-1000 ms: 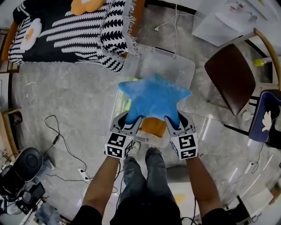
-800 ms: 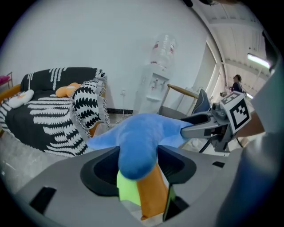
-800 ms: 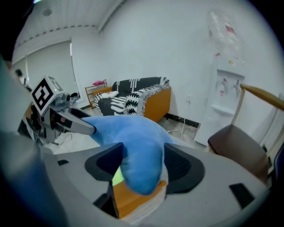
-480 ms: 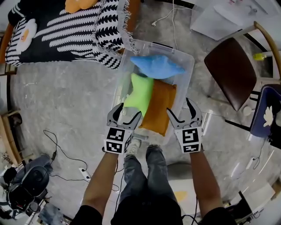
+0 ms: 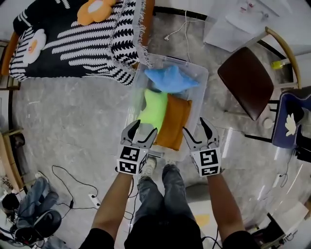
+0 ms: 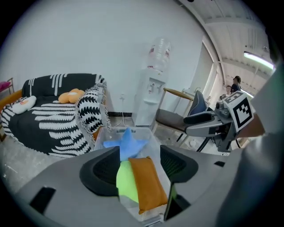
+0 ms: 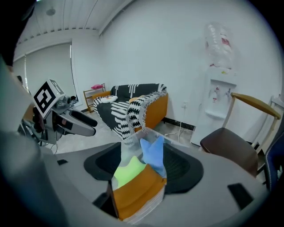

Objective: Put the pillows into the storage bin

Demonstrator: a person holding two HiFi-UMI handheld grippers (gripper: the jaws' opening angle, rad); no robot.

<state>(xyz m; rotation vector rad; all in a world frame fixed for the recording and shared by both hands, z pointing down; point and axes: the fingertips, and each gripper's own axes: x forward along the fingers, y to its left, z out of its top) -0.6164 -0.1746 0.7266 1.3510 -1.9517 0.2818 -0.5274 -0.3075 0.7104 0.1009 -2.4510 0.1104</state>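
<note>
A clear storage bin point(image 5: 202, 99) stands on the floor in front of me. In it lie a blue star pillow point(image 5: 170, 80) at the far end, a green pillow point(image 5: 151, 109) and an orange pillow point(image 5: 173, 121) side by side. My left gripper point(image 5: 139, 133) hovers open over the bin's near left corner, and my right gripper point(image 5: 199, 131) hovers open over the near right corner. Both pairs of jaws have just been closing a little, with nothing between them. The left gripper point(image 6: 140, 166) and the right gripper point(image 7: 142, 170) each look past their jaws at the pillows.
A sofa with a black-and-white striped throw point(image 5: 73, 39) and an orange flower cushion point(image 5: 97, 9) stands beyond the bin on the left. A brown chair point(image 5: 245, 82) is to the right. Cables point(image 5: 73, 180) trail on the floor at left. My legs point(image 5: 160, 194) stand just behind the bin.
A second ago both grippers held the blue star pillow over the bin. They let go, it dropped to the bin's far end, and the open grippers rose slightly.
</note>
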